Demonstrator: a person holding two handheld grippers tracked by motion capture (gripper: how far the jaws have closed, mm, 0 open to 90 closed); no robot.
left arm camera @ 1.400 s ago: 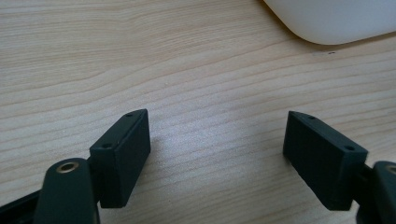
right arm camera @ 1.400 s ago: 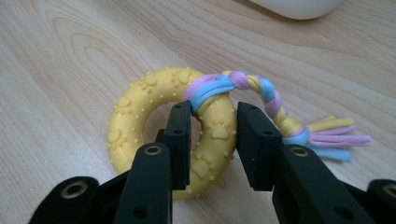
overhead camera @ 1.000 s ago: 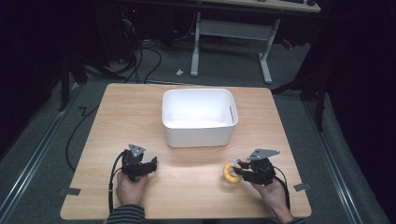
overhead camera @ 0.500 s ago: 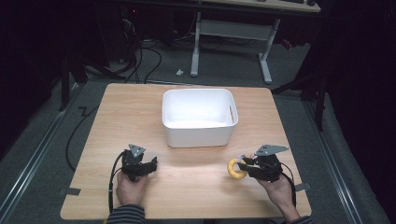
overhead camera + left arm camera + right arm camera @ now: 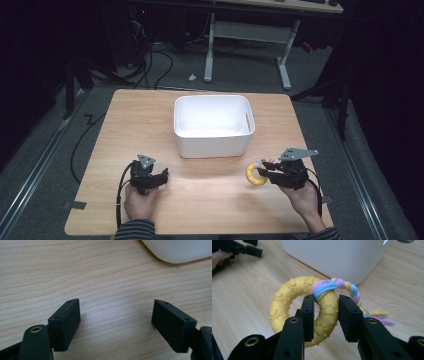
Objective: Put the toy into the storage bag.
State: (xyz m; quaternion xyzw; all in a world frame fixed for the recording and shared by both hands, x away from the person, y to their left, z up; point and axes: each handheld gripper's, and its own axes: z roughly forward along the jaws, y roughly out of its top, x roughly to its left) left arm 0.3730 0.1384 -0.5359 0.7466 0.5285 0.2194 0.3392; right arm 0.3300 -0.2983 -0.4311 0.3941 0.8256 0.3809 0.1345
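White bin (image 5: 212, 145) stands just beyond the ring toy (image 5: 255, 174) on the table (image 5: 135, 115)

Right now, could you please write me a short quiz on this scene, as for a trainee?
1. True or false: the right hand-held gripper is shut on the yellow ring toy.
2. What is tied to the ring? A) braided rope B) metal chain C) plastic bag
3. What stands at the middle of the wooden table?

Key: 1. True. 2. A. 3. A white bin, nothing visible inside it.
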